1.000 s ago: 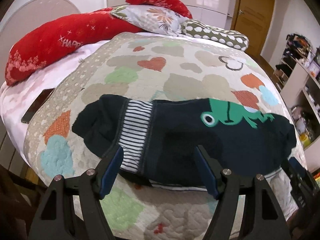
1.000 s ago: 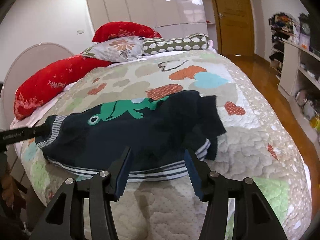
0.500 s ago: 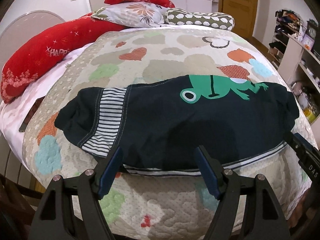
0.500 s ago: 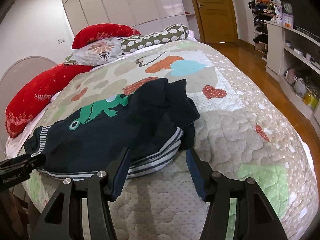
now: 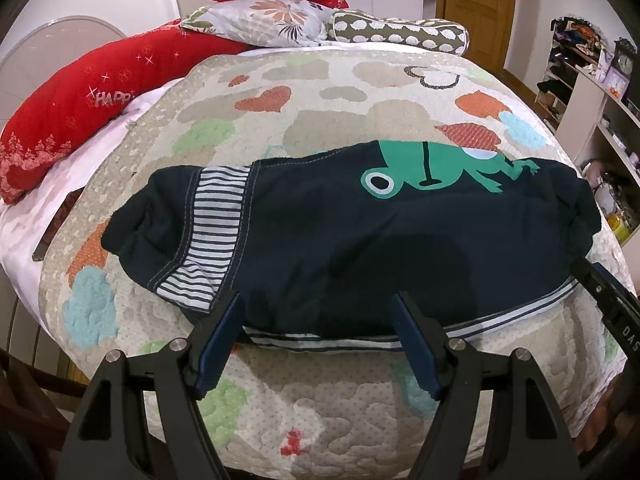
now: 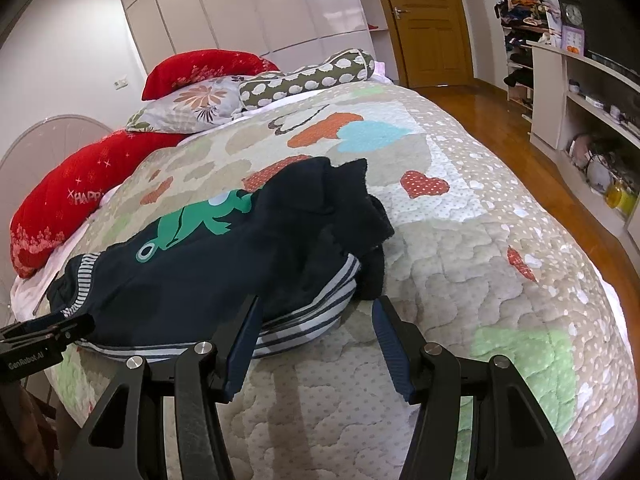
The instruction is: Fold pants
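Dark navy pants [image 5: 340,240] with a green frog print and striped cuffs lie crosswise on the quilted bedspread [image 5: 320,408], folded lengthwise; they also show in the right wrist view [image 6: 208,264]. My left gripper [image 5: 318,320] is open and empty, hovering just in front of the pants' near edge. My right gripper [image 6: 316,316] is open and empty, at the near edge by the bunched right end of the pants [image 6: 352,208]. Each gripper's tip shows at the edge of the other's view.
Red pillows [image 5: 92,100], a floral pillow [image 5: 272,20] and a spotted bolster [image 5: 400,34] lie at the bed's head. A shelf unit [image 6: 592,92] stands right of the bed, with wood floor [image 6: 500,128] between. A dark flat object [image 5: 54,224] lies at the bed's left edge.
Both grippers have pulled back from the pants toward the near edge of the bed and risen slightly. The right gripper has swung toward the pants' right end. The pants have not moved.
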Motion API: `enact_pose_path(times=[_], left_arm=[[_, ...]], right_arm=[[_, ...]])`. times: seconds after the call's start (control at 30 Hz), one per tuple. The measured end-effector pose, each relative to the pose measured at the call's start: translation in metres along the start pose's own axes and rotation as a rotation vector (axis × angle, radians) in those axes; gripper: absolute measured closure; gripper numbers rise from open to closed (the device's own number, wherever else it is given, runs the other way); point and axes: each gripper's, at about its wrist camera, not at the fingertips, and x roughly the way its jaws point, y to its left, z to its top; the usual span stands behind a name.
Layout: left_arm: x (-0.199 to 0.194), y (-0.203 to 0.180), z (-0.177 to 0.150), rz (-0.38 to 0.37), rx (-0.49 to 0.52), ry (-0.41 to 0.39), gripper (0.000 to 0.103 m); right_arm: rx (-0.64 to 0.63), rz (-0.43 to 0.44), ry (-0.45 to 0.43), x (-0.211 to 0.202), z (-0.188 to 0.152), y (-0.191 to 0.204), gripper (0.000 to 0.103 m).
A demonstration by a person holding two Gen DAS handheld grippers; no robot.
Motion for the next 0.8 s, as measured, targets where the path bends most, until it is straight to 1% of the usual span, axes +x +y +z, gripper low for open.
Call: enact_pose_path(times=[0.13, 0.3, 0.5, 0.57, 0.67, 0.73, 0.8], left_arm=[[0.002, -0.001, 0.0, 0.007, 0.001, 0.007, 0.029], [0.001, 0.0, 0.003, 0.004, 0.016, -0.003, 0.029], [-0.009, 0.001, 0.023, -0.007, 0.068, -0.056, 0.029], [-0.013, 0.004, 0.037, -0.049, 0.073, -0.067, 0.029], [-0.009, 0.0, 0.067, -0.172, 0.072, -0.042, 0.029], [-0.002, -0.012, 0.088, -0.22, 0.104, -0.011, 0.029], [0.006, -0.032, 0.108, -0.246, 0.154, 0.0, 0.029]], right_arm=[[0.009, 0.003, 0.002, 0.002, 0.0, -0.004, 0.042], [0.01, 0.012, 0.001, 0.002, -0.002, -0.007, 0.041], [0.03, 0.009, -0.013, 0.001, -0.002, -0.013, 0.04], [0.038, 0.013, -0.017, 0.0, -0.001, -0.015, 0.04], [0.042, 0.027, -0.023, -0.002, -0.001, -0.017, 0.039], [0.041, 0.041, -0.023, -0.001, -0.001, -0.017, 0.039], [0.032, 0.047, -0.017, 0.0, 0.0, -0.016, 0.038]])
